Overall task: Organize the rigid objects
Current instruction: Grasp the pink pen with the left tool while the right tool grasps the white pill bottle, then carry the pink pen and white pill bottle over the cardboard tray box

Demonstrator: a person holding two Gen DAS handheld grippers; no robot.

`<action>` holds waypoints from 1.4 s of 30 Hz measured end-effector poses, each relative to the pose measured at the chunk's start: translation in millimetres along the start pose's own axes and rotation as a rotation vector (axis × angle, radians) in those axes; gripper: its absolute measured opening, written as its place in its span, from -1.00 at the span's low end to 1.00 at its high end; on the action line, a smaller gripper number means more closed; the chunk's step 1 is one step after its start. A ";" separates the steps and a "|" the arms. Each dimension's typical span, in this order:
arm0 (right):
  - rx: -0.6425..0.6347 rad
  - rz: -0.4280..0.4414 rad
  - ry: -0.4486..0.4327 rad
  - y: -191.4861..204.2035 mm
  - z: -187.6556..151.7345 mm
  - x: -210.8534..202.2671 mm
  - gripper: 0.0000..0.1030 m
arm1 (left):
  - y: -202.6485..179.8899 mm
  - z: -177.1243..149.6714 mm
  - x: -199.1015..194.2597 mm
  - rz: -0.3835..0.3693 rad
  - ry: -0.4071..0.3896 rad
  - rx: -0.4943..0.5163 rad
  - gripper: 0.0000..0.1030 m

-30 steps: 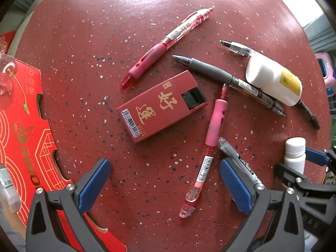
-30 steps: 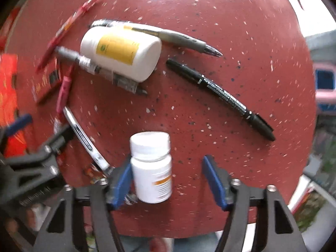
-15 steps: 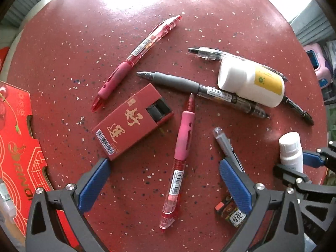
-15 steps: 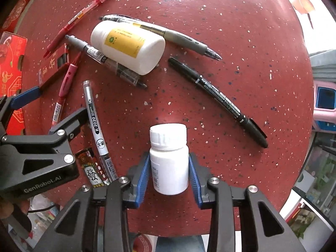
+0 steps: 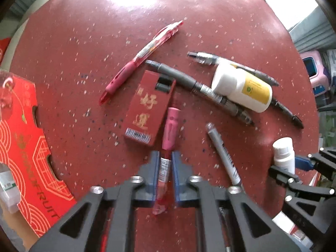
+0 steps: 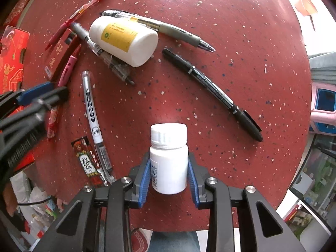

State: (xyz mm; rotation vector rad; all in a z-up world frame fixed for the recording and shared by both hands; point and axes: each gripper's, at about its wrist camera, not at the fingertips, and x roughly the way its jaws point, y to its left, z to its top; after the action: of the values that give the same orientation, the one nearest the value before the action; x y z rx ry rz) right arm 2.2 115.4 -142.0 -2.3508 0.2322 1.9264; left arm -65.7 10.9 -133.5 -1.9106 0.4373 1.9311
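Blue-padded left gripper [image 5: 164, 173], wide half second earlier, had closed on pink-grip pen [image 5: 168, 145] lying on red table [image 5: 63, 63]. Right gripper [image 6: 169, 173] still clamped small white bottle [image 6: 168, 157] upright; both ready for lifting.

It looks like a home or small shop: a round red speckled table [image 6: 241, 31] strewn with pens, a pink stool [image 6: 322, 107] at the right edge.

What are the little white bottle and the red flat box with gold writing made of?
The little white bottle, held between the right jaws, looks like smooth matte plastic: opaque, with a ridged screw cap. The red box looks like printed cardboard, with sharp folded edges, gold characters and a barcode; the blur leaves its finish uncertain.
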 end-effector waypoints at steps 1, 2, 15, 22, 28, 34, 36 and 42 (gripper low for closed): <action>-0.007 -0.001 -0.003 -1.0 -1.8 -1.3 -0.34 | 0.4 -0.1 0.2 -0.005 0.011 -0.002 -0.79; -0.012 -0.003 -0.005 -1.8 -3.4 -2.6 -0.34 | 1.3 -0.7 0.1 -0.010 0.020 -0.006 -0.79; -0.023 0.025 -0.030 -12.9 -26.3 -23.8 -0.34 | 14.7 -28.3 -20.1 -0.092 0.026 -0.100 -0.79; -0.037 0.028 -0.037 -19.1 -26.1 -37.0 -0.34 | 4.3 -35.4 -38.9 -0.117 0.006 -0.083 -0.79; -0.037 0.023 -0.075 -22.5 -23.9 -63.9 -0.34 | 27.9 -34.1 -57.6 -0.156 -0.055 -0.055 -0.79; -0.076 0.002 -0.107 -9.7 -19.9 -82.1 -0.34 | 41.0 -36.4 -83.1 -0.184 -0.125 -0.119 -0.79; -0.095 -0.003 -0.112 0.2 -18.9 -82.9 -0.34 | 47.2 -40.0 -88.4 -0.187 -0.139 -0.143 -0.79; -0.158 -0.012 -0.135 14.5 -17.8 -95.0 -0.34 | 53.8 -49.7 -99.5 -0.187 -0.179 -0.202 -0.79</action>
State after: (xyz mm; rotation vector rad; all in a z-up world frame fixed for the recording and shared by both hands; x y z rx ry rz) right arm -1.3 103.7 -45.0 -2.2943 0.0567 2.1608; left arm -48.2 -65.5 -38.0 -1.8010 0.0105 2.0611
